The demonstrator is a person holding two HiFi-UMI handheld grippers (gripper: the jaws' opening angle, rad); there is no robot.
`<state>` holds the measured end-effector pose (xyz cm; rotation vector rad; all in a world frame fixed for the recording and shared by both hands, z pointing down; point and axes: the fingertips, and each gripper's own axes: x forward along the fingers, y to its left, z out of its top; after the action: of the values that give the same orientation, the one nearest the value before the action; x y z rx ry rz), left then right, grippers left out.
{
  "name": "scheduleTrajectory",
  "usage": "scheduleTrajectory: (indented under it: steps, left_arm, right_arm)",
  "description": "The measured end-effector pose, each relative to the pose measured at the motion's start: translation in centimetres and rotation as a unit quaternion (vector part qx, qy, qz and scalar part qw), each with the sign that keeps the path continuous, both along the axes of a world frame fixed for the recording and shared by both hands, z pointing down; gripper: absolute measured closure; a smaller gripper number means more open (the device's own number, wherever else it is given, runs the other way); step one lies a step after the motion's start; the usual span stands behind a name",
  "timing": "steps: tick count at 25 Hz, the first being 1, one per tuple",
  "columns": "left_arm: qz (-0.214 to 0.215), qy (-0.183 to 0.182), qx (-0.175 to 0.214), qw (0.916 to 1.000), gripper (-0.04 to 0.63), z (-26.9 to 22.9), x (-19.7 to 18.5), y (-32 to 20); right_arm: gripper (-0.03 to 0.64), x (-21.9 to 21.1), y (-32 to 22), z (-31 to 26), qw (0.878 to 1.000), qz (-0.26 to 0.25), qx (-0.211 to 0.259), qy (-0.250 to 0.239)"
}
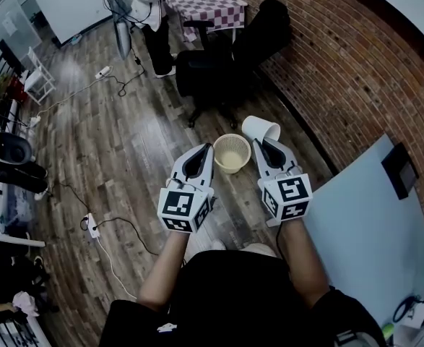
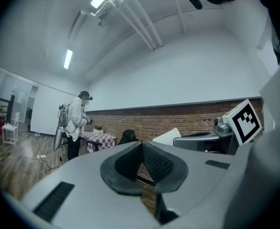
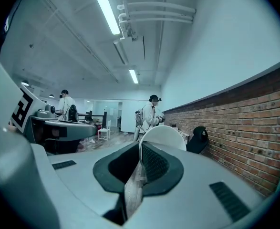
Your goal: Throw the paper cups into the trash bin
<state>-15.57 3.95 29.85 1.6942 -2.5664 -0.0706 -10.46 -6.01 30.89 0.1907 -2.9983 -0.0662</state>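
1 white paper cup (image 1: 261,129) pinched at the tip of the right tool (image 1: 259,142), sticking out past the pads. Seen in the right gripper view as a white round shape (image 3: 163,136) just beyond the tool tip (image 3: 140,149).

Just beside the cup and below it, 1 round cream bin (image 1: 232,152) on the wood floor, open-topped, between the 2 tool tips in the head view.

Count: 1 cup, 1 bin, 2 tools.

Right tool nearly closed, clamped on the cup's thin wall. Left tool (image 1: 206,150) fully closed, pads together, gripping nothing. Both held out side by side, apart.
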Motion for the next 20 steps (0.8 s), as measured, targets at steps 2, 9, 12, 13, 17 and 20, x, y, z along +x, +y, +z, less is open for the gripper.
scheduleTrajectory:
  steps: [2, 9, 12, 13, 17, 20]
  left_arm:
    - [-0.003, 0.0, -0.001, 1.0, 0.586, 0.3, -1.1, 0.7]
    - [-0.013, 0.007, 0.005, 0.9999, 0.586, 0.3, -3.7, 2.0]
    - [-0.012, 0.013, 0.001, 0.9998, 0.586, 0.8, -4.4, 2.0]
    - [-0.012, 0.016, 0.0, 0.9998, 0.586, 1.1, -4.6, 2.0]
    - [-0.013, 0.021, -0.002, 0.9997, 0.586, 1.4, -5.2, 1.4]
    - [-0.021, 0.027, -0.005, 0.9994, 0.586, 1.9, -6.2, 1.2]
  right_arm:
    - [0.594, -1.1, 0.7, 0.0, 1.0, -0.005, 0.003, 0.0]
    - [0.594, -3.3, 1.3, 0.0, 1.0, -0.012, 0.003, 0.004]
    - [0.594, -4.2, 1.2, 0.1, 1.0, -0.012, 0.002, 0.006]
    - [0.594, -4.4, 1.2, 0.1, 1.0, -0.013, 0.002, 0.008]
    - [0.594, -5.3, 0.5, 0.2, 1.0, -0.014, -0.001, 0.011]
    - [0.594, -6.2, -0.3, 0.3, 1.0, -0.014, -0.005, 0.011]
